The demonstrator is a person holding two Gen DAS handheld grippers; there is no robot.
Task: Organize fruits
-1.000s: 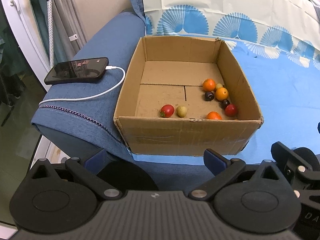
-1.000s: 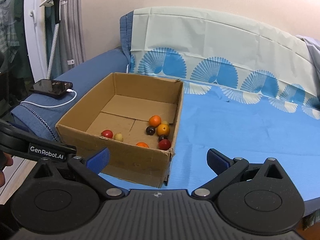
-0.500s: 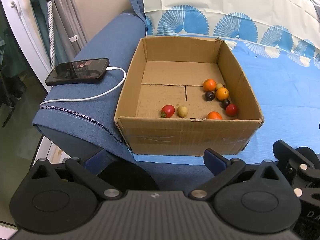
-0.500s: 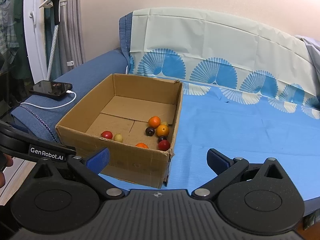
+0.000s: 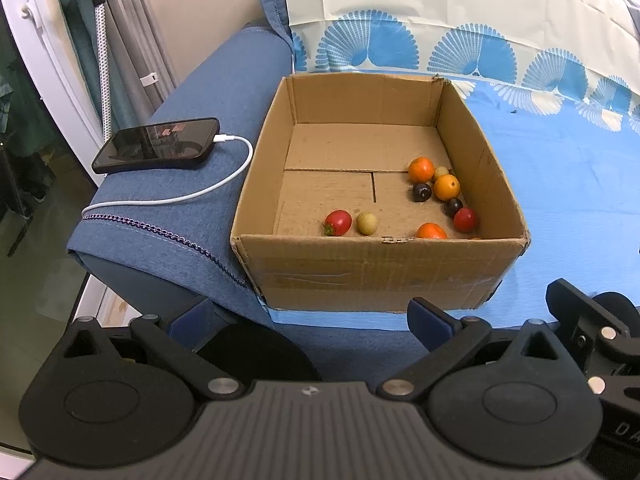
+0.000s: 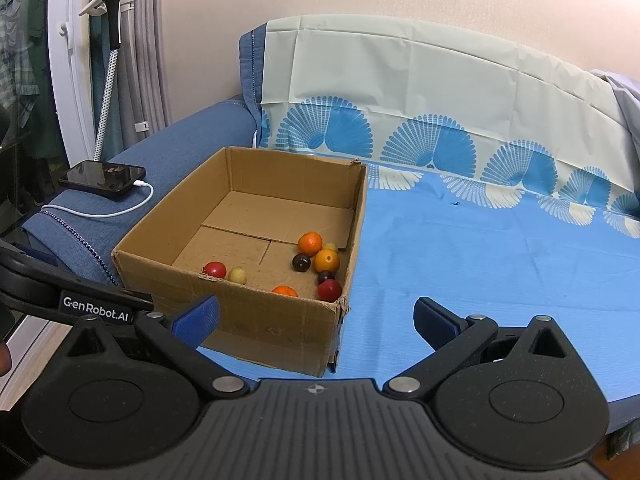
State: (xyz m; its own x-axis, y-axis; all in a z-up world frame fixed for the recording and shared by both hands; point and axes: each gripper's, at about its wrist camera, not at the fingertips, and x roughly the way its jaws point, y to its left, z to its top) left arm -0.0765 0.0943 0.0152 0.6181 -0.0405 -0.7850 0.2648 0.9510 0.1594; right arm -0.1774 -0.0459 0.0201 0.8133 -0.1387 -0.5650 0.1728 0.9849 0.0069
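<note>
An open cardboard box [image 5: 384, 268] [image 6: 256, 316] stands on the blue sofa cover. Inside it lie several small fruits: a red strawberry [image 5: 338, 223] [image 6: 215, 269], a pale green fruit [image 5: 367, 223] [image 6: 237, 275], oranges [image 5: 421, 169] [image 6: 310, 243], dark plums [image 5: 421, 191] [image 6: 301, 262] and a red fruit [image 5: 465, 219] [image 6: 329, 290], mostly in the right near corner. My left gripper [image 5: 308, 318] is open and empty, in front of the box's near wall. My right gripper [image 6: 316, 320] is open and empty, by the box's near right corner.
A black phone [image 5: 158, 145] [image 6: 102, 174] with a white charging cable [image 5: 208, 192] lies on the sofa armrest left of the box. The blue patterned cover [image 6: 500, 248] spreads to the right. A white stand [image 6: 108, 80] and curtains are at the far left.
Both grippers have drawn back and risen slightly, so the box looks a little farther. Nothing in the box has moved.
</note>
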